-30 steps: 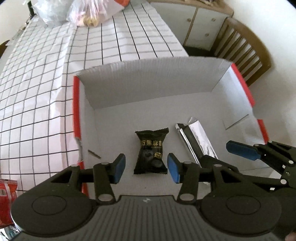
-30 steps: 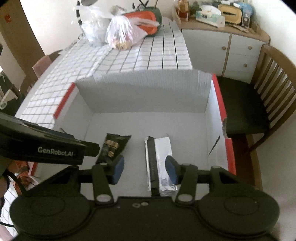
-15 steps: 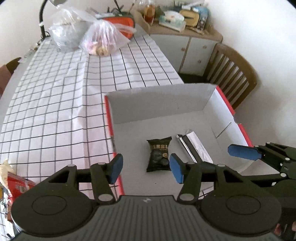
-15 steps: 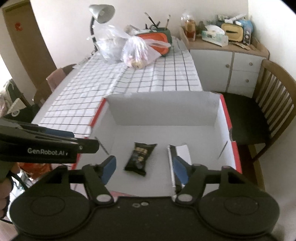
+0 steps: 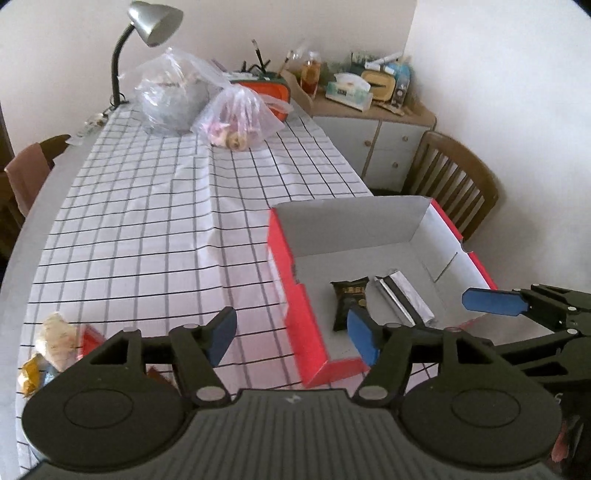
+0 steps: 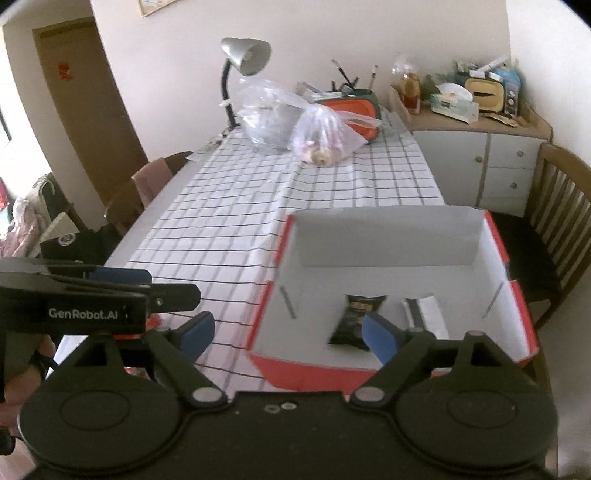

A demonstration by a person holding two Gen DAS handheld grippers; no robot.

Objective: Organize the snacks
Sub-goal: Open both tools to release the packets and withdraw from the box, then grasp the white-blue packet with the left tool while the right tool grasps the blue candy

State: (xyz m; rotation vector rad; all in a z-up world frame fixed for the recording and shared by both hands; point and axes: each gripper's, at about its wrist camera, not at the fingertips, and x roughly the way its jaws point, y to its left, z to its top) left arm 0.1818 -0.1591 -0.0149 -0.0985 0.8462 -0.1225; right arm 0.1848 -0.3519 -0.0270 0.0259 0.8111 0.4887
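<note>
A red box (image 5: 295,295) (image 6: 273,291) with a white inside sits at the table's near right corner. On its floor lie a black snack packet (image 5: 349,302) (image 6: 358,317) and a silver packet (image 5: 404,297) (image 6: 426,314). My left gripper (image 5: 293,338) hangs above the box's left wall, its jaws opening with nothing between them. My right gripper (image 6: 288,336) is over the box's near wall, jaws opening wide and empty. Loose snacks (image 5: 51,347) lie at the near left of the table.
A checked tablecloth (image 5: 155,229) covers the table. Plastic bags (image 5: 236,118) (image 6: 325,136), a desk lamp (image 5: 147,33) (image 6: 243,62) and an orange container (image 6: 354,105) stand at the far end. A wooden chair (image 5: 454,181) (image 6: 554,229) and a cabinet (image 5: 373,133) are on the right.
Both grippers drew back and up from inside the box, and both opened wider. The black and silver packets stayed on the box floor.
</note>
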